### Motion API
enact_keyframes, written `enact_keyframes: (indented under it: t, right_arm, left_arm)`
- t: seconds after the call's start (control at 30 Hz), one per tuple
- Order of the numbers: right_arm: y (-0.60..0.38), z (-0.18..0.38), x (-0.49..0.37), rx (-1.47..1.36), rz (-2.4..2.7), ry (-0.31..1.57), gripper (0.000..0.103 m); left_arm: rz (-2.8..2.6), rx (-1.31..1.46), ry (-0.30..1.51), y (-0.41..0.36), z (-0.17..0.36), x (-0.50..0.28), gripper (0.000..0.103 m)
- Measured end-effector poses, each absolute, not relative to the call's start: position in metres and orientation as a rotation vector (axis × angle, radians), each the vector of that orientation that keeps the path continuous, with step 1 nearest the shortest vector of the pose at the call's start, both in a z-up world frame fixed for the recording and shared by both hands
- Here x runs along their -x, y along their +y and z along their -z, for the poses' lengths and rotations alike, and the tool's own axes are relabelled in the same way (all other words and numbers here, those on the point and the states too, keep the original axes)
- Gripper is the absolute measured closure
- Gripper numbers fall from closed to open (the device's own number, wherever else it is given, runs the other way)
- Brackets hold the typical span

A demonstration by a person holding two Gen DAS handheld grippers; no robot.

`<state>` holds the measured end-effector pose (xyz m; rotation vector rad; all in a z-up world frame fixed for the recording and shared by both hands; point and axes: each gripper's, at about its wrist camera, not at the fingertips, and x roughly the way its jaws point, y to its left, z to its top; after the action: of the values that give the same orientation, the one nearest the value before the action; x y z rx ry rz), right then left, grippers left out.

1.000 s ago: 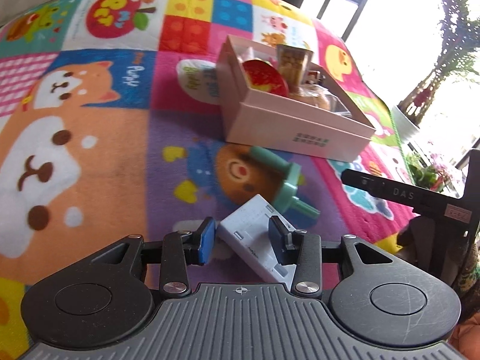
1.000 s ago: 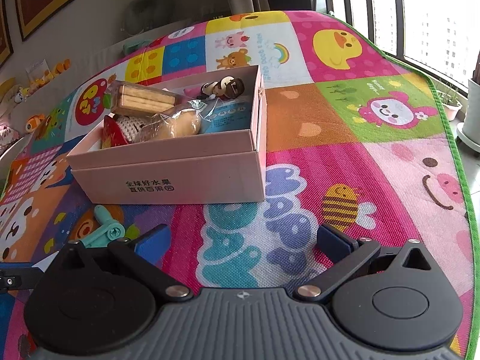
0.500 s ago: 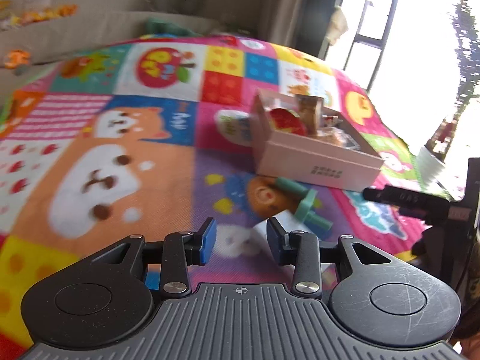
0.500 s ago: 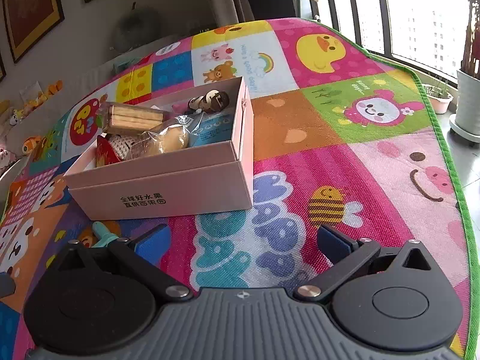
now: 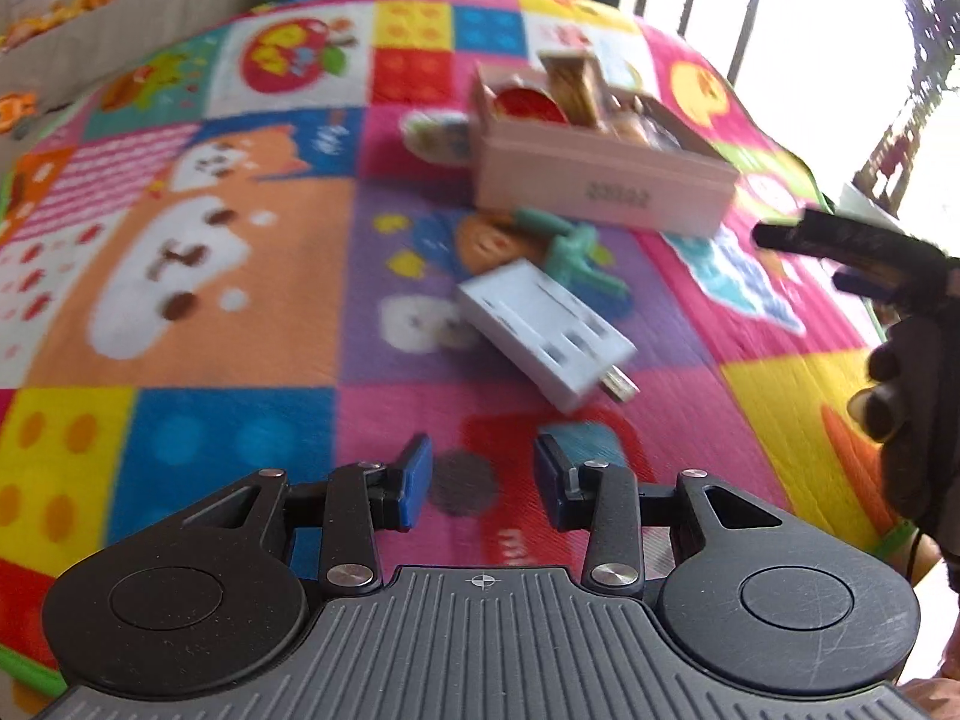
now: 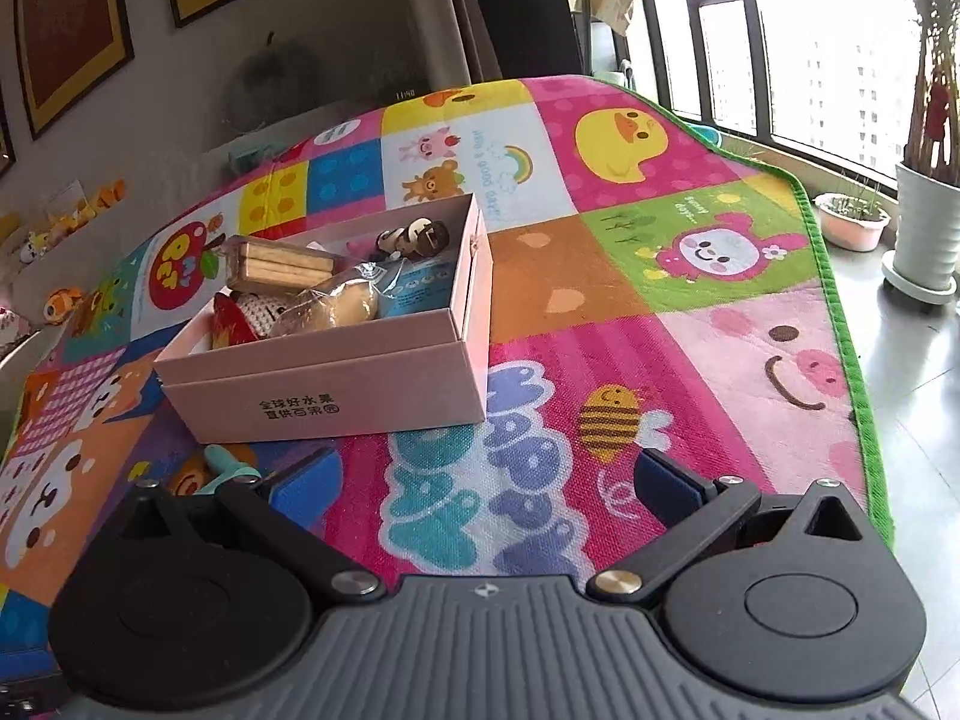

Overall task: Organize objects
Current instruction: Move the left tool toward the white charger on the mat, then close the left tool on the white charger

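A white plug adapter [image 5: 543,339] lies on the colourful play mat [image 5: 240,312], apart from my left gripper [image 5: 483,483], which is open and empty a short way in front of it. A teal plastic toy [image 5: 576,255] lies just beyond the adapter, also in the right wrist view [image 6: 231,468]. A pink cardboard box [image 5: 600,180] holds wafers, a wrapped bun and small toys; it also shows in the right wrist view [image 6: 336,384]. My right gripper [image 6: 486,480] is open wide and empty, near the box's front.
The other gripper [image 5: 858,252] and a gloved hand stand at the right of the left wrist view. The mat's green edge [image 6: 840,324] borders a tiled floor with potted plants [image 6: 924,228] by the window. A sofa with toys is behind the mat.
My left gripper has let go of the white adapter and pulled back and up; the adapter now lies on the mat. The right gripper has risen slightly and stays open.
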<state>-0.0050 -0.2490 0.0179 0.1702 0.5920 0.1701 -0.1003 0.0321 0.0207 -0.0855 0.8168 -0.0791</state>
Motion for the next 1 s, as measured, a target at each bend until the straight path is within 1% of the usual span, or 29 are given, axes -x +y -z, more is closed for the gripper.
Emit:
enact_keyframes:
  t: [0.03, 0.07, 0.1, 0.17, 0.23, 0.3, 0.37, 0.4, 0.5, 0.6, 0.67, 0.77, 0.93, 1.0]
  right_arm:
    - [-0.253, -0.018, 0.01, -0.164, -0.152, 0.569, 0.0]
    - [-0.257, -0.018, 0.013, -0.159, -0.128, 0.546, 0.0]
    - [-0.261, -0.016, 0.014, -0.163, -0.108, 0.53, 0.0]
    - [-0.268, -0.013, 0.012, -0.21, -0.083, 0.521, 0.0]
    - [-0.272, -0.01, 0.011, -0.24, -0.075, 0.51, 0.0]
    - [-0.274, -0.01, 0.011, -0.247, -0.078, 0.504, 0.0]
    - [-0.277, -0.009, 0.01, -0.264, -0.089, 0.515, 0.0]
    - [-0.278, -0.008, 0.008, -0.273, -0.091, 0.525, 0.0]
    - [-0.281, -0.005, 0.005, -0.3, -0.09, 0.548, 0.0]
    - [-0.282, -0.004, 0.004, -0.308, -0.091, 0.554, 0.0]
    - [-0.28, -0.003, 0.004, -0.3, -0.092, 0.556, 0.0]
    - [-0.279, -0.004, 0.004, -0.295, -0.092, 0.556, 0.0]
    - [-0.279, -0.003, 0.004, -0.292, -0.094, 0.559, 0.0]
    - [-0.278, -0.003, 0.004, -0.287, -0.097, 0.563, 0.0]
  left_arm:
    - [0.085, 0.071, 0.816, 0.028, -0.02, 0.099, 0.055]
    - [0.091, 0.069, 0.814, 0.025, -0.019, 0.098, 0.049]
    - [0.098, 0.078, 0.815, 0.024, -0.019, 0.097, 0.045]
    - [0.112, 0.089, 0.815, 0.022, -0.017, 0.095, 0.033]
    - [0.117, 0.072, 0.821, 0.017, -0.017, 0.094, 0.028]
    - [0.125, 0.059, 0.827, 0.013, -0.017, 0.091, 0.021]
    - [0.151, 0.066, 0.835, 0.01, -0.015, 0.087, 0.005]
    - [0.157, 0.064, 0.838, 0.007, -0.014, 0.085, 0.003]
    - [0.149, 0.073, 0.829, 0.002, -0.014, 0.079, 0.002]
    - [0.153, 0.223, 0.794, 0.011, -0.023, 0.074, 0.002]
    - [0.127, 0.254, 0.777, 0.01, -0.03, 0.066, 0.002]
    - [0.074, 0.173, 0.772, 0.0, -0.033, 0.045, 0.002]
    - [0.03, 0.076, 0.79, -0.006, -0.02, 0.027, 0.002]
    - [0.036, 0.068, 0.791, -0.003, -0.017, 0.029, 0.006]
